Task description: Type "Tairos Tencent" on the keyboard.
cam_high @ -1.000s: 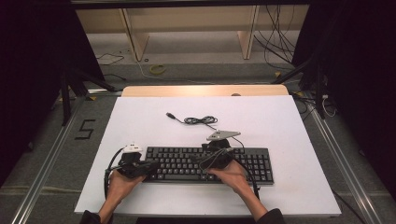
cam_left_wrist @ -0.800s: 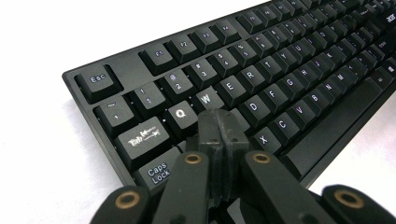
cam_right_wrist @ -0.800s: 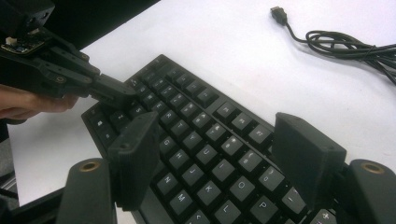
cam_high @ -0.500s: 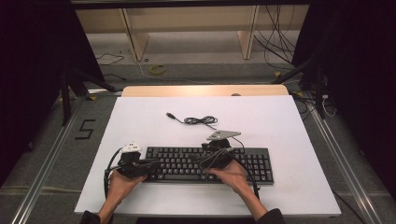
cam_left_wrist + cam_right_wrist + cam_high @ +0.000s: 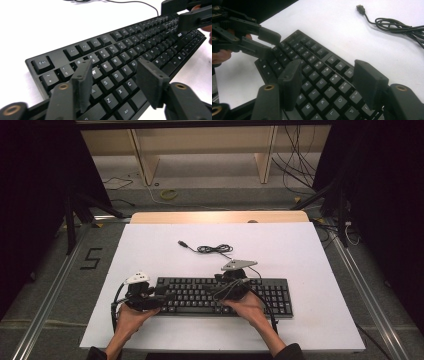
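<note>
Keyboard [image 5: 222,296] work is in hand: it lies flat across the near half of the white table [image 5: 310,250], its cable [image 5: 212,249] coiled just behind it.

High view: both forearms come in from the bottom edge. The left gripper [image 5: 162,296] sits over the keyboard's left end, held level and pointing right along the key rows. The right gripper [image 5: 217,292] hovers over the middle, pointing left, so the two face each other with a stretch of keys between them.

Left gripper view: its jaws stand apart over the Q-W-A-S block, nothing between them, and they have just been opening. The pads float above the keycaps rather than pressing them. The right gripper [image 5: 186,15] shows at the top right.

Right gripper view: its jaws also stand apart, above the J-K-M keys, and have just been closing a little, with nothing clamped. The left gripper [image 5: 268,43] shows farther off, over the keyboard's end.

My reading is that keys are being poked, typing-fashion. The next press would call for narrowing one pair of jaws and dipping a single tip squarely onto one cap without catching its neighbours.
</note>
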